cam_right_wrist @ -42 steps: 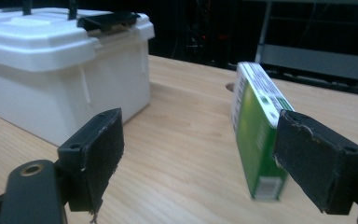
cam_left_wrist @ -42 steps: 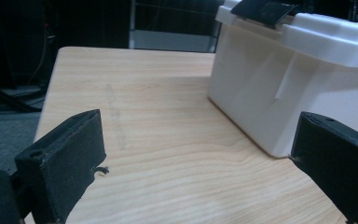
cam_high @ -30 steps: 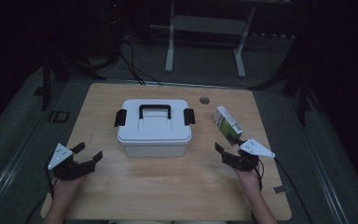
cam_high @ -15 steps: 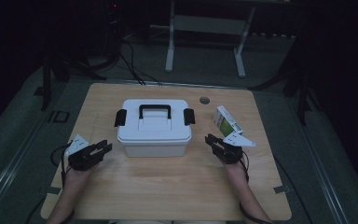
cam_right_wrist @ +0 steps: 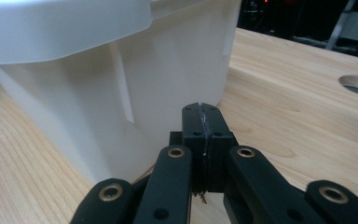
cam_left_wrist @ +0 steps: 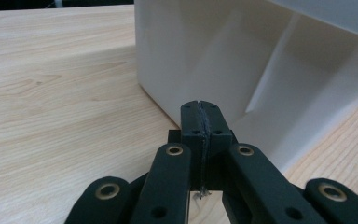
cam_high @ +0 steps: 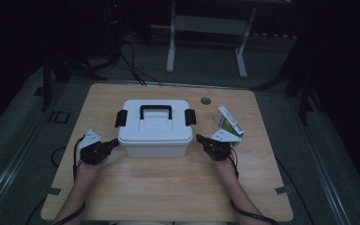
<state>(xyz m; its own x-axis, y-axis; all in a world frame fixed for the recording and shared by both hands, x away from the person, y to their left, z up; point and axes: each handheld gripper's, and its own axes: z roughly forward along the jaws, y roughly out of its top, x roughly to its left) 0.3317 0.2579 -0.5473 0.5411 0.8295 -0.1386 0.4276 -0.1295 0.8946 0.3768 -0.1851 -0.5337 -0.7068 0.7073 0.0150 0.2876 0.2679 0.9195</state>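
Clearly the white box (cam_high: 154, 127) is the concern: it sits mid-table (cam_high: 168, 187), lid on, latches at both ends, with a gripper at each near lower corner. If the two push unevenly, I judge the box could twist or slide toward the far edge. The left gripper (cam_high: 114, 143) has just closed its jaws on nothing, tips just beside the wall. The right gripper (cam_high: 200, 139) has done likewise. Closed tips could also slip off the smooth wall. The small green carton (cam_high: 228, 122), right of the box, might get knocked.
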